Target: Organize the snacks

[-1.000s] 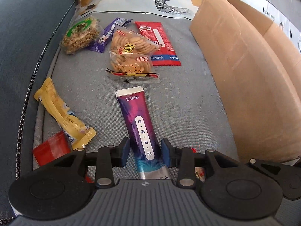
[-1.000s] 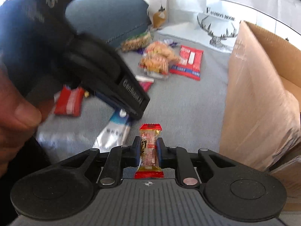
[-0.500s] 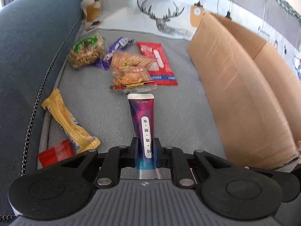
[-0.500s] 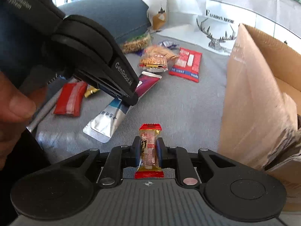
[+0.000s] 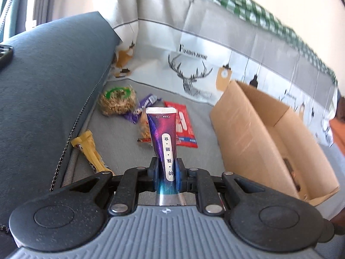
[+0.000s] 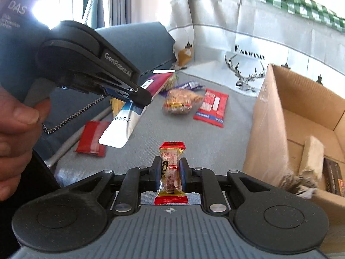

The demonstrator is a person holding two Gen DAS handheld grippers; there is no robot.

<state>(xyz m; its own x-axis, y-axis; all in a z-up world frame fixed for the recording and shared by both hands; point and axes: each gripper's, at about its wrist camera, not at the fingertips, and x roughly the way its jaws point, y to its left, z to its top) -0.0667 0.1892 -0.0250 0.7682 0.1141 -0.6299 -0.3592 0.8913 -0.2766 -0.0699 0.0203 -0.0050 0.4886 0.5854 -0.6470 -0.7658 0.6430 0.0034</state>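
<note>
My left gripper (image 5: 165, 173) is shut on a long purple snack pouch (image 5: 163, 138) and holds it lifted above the grey sofa seat; the same pouch (image 6: 131, 116) shows in the right wrist view, hanging from the left gripper (image 6: 140, 96). My right gripper (image 6: 171, 173) is shut on a small red-and-gold candy (image 6: 171, 168), held above the seat. An open cardboard box (image 5: 258, 133) stands to the right, also in the right wrist view (image 6: 269, 116), with packets inside.
On the seat lie a peanut bag (image 5: 117, 101), a purple wrapper (image 5: 142, 106), a cracker bag (image 6: 181, 102), a red packet (image 6: 212, 106), a yellow bar (image 5: 90, 153) and a red wrapper (image 6: 92, 138). The sofa back (image 5: 43, 90) rises at left.
My left gripper closed on the purple pouch and lifted it off the seat. My right gripper kept hold of the candy and rose slightly.
</note>
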